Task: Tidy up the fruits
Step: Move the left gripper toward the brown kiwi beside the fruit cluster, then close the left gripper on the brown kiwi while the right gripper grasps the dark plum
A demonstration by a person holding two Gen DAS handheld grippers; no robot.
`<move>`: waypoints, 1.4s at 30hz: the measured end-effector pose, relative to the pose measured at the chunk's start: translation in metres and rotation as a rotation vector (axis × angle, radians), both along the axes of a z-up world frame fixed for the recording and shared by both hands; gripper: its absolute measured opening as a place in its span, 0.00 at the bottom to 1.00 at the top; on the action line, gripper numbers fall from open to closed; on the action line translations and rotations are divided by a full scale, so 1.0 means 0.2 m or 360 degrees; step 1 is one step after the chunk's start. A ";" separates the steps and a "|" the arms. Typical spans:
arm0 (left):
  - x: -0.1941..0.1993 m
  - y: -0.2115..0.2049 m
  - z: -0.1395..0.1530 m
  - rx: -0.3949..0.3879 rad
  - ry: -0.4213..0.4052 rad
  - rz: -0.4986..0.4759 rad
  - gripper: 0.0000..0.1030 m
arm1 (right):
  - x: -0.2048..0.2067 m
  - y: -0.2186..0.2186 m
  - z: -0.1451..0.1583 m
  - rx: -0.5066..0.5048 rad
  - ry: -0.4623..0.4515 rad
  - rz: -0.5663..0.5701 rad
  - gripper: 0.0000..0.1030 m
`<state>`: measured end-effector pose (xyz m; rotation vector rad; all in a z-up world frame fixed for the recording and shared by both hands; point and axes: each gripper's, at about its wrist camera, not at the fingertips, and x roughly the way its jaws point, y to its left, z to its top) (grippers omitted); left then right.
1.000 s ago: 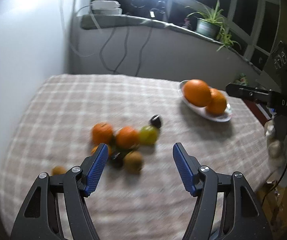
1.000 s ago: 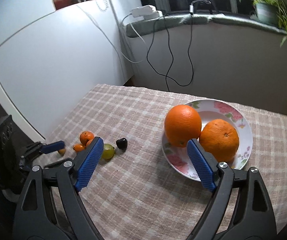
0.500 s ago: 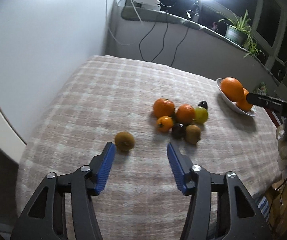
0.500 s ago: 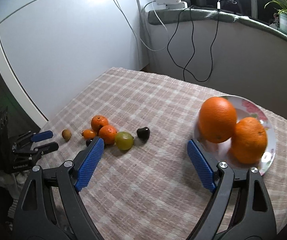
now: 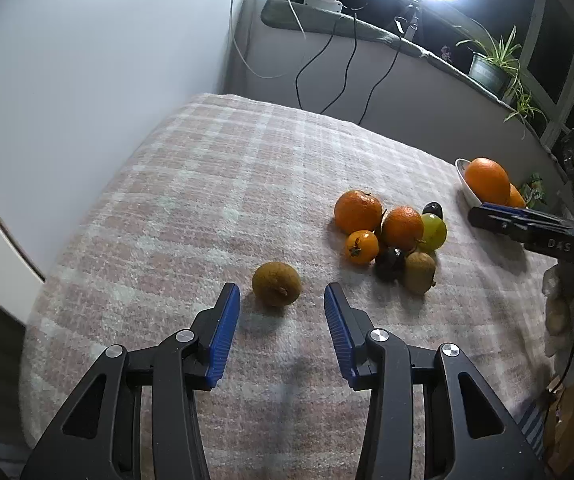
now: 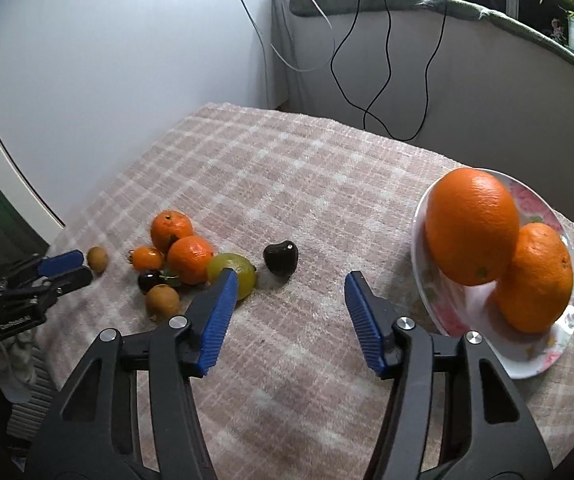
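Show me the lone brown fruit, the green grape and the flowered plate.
lone brown fruit (image 5: 276,283), left wrist view, centre of its skin
green grape (image 6: 237,271), right wrist view, upper surface
flowered plate (image 6: 535,354), right wrist view, bare near rim

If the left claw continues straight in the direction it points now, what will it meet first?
Most likely the lone brown fruit, which lies on the checked cloth just ahead of the open left claw, centred between its fingertips. Depth is uncertain.
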<state>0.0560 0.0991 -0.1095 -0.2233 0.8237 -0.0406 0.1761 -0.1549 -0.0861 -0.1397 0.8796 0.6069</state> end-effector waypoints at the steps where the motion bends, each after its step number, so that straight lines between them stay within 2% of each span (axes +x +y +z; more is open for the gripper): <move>1: 0.01 0.00 0.00 0.0000 0.0002 -0.0001 0.41 | 0.02 0.01 -0.02 -0.0005 0.0014 0.0001 0.53; 3: 0.01 0.00 0.00 0.0001 0.0006 -0.0003 0.41 | 0.05 0.03 -0.04 -0.0012 0.0032 0.0002 0.49; 15: 0.06 0.01 -0.04 -0.0014 0.0035 -0.0009 0.39 | 0.17 0.10 -0.12 -0.0066 0.0090 0.0000 0.42; 24: 0.07 0.01 -0.04 -0.0011 0.0038 -0.0013 0.32 | 0.21 0.06 -0.14 0.0027 0.0159 -0.0016 0.42; 27: 0.07 0.01 -0.05 -0.0016 0.0038 -0.0012 0.31 | 0.19 0.10 -0.14 -0.0005 0.0146 0.0018 0.40; 32: 0.07 0.00 -0.05 -0.0007 0.0043 -0.0019 0.29 | 0.18 0.15 -0.13 -0.0064 0.0127 0.0067 0.29; 35: 0.08 0.00 -0.05 0.0008 0.0049 -0.0018 0.25 | 0.18 0.15 -0.14 -0.0089 0.0124 0.0076 0.28; 42: 0.10 0.01 -0.06 -0.0019 0.0047 -0.0007 0.25 | 0.19 0.17 -0.14 -0.0146 0.0109 0.0117 0.28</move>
